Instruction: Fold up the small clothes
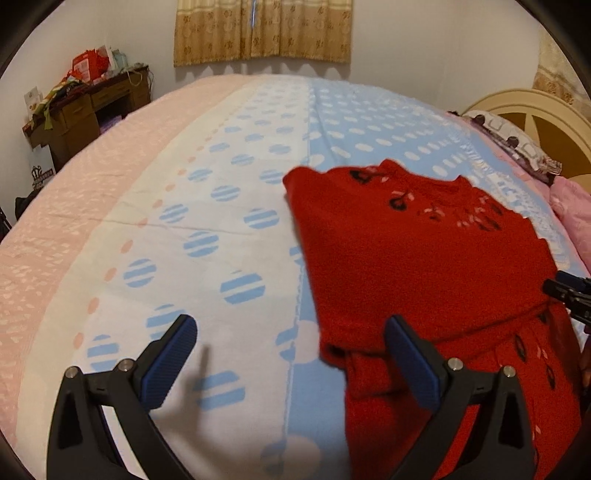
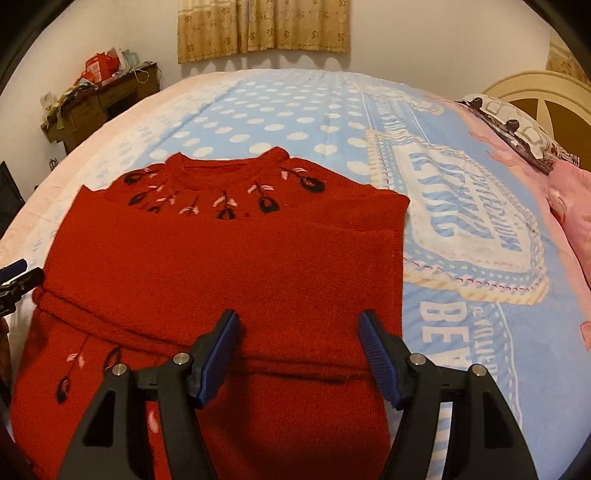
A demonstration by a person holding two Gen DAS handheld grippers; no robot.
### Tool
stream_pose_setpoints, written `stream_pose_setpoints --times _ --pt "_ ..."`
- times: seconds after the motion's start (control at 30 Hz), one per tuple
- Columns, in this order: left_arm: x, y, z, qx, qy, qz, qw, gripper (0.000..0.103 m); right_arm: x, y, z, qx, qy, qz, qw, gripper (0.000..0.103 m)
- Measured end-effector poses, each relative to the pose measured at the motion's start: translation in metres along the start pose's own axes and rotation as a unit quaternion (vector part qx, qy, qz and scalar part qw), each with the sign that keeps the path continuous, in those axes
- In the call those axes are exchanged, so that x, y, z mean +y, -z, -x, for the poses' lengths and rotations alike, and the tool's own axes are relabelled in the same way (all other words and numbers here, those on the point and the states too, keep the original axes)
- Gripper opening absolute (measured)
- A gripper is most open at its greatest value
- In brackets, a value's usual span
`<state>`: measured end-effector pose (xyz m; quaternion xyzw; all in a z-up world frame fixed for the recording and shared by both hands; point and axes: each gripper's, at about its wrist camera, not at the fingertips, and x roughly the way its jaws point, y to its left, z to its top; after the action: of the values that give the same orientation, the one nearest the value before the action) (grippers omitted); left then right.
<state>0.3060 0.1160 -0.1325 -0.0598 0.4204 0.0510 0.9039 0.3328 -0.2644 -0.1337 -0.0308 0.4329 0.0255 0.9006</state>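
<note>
A small red knitted sweater with black and pink flowers round its collar lies flat on the bed, sleeves folded in over the body. In the left wrist view the sweater fills the right half. My left gripper is open, its left finger over bare blanket and its right finger over the sweater's left edge, nothing between the pads. My right gripper is open above the sweater's lower right part, holding nothing. The right gripper's tip shows at the right edge of the left wrist view. The left gripper's tip shows at the left edge of the right wrist view.
The bed is covered by a pink, white and blue spotted blanket with a printed label. Pillows and a cream headboard lie at the right. A cluttered wooden desk stands far left; curtains hang on the back wall.
</note>
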Motion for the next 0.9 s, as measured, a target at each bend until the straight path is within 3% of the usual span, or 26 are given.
stream_pose_setpoints --times 0.37,0.9 --pt "-0.002 0.009 0.044 -0.031 0.015 0.002 0.9994 0.103 0.006 0.015 0.029 -0.011 -0.013 -0.005 1.0 0.068" --pt "-0.008 0.057 0.135 -0.093 0.055 -0.017 0.9941 0.103 0.028 0.075 0.086 -0.023 -0.042 0.002 0.999 0.068"
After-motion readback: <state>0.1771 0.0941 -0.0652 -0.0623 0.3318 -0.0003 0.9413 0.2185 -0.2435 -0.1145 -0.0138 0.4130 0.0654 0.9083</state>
